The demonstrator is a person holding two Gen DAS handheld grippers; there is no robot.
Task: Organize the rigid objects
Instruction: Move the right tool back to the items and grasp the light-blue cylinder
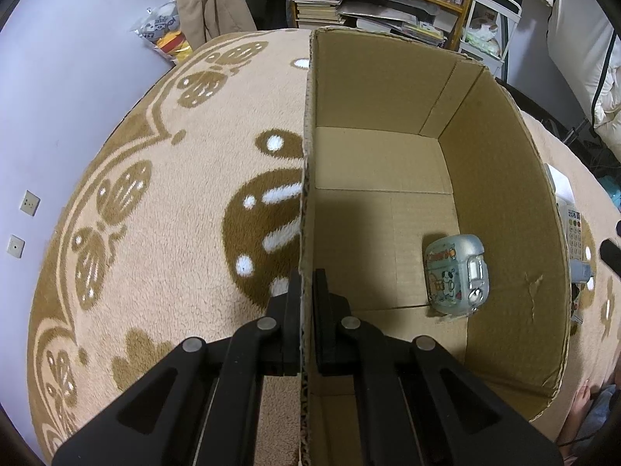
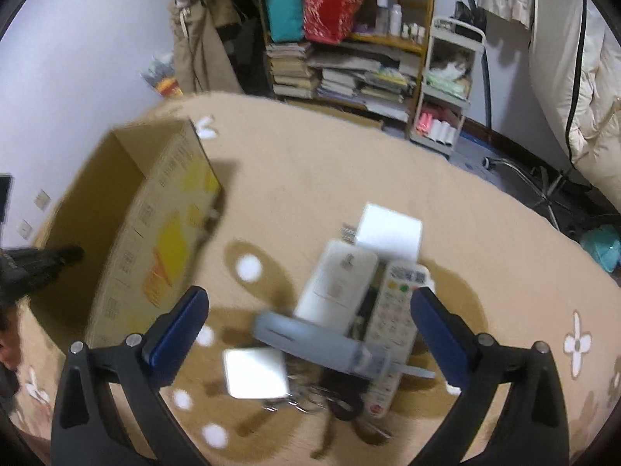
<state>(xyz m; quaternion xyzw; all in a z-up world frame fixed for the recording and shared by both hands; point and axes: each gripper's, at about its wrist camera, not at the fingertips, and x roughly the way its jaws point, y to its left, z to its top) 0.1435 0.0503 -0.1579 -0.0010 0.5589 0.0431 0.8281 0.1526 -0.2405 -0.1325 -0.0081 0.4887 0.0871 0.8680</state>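
Risk was snagging several items: right gripper (image 2: 308,324) hung wide over grey bar-shaped device (image 2: 306,336) in near pile, right of brown cardboard box (image 1: 504,202); left gripper (image 1: 306,283) pinched its wall.

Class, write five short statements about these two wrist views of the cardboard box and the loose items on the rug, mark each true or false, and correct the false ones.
1. The left hand-held gripper is shut on the wall of the cardboard box. True.
2. The box is empty. False: a small pale blue case with a cartoon print lies on its floor.
3. The right hand-held gripper is open, holding nothing. True.
4. The white remote control lies inside the box. False: it lies on the rug in a pile beside the box.
5. The rug is plain grey. False: it is tan with brown and white flower patterns.
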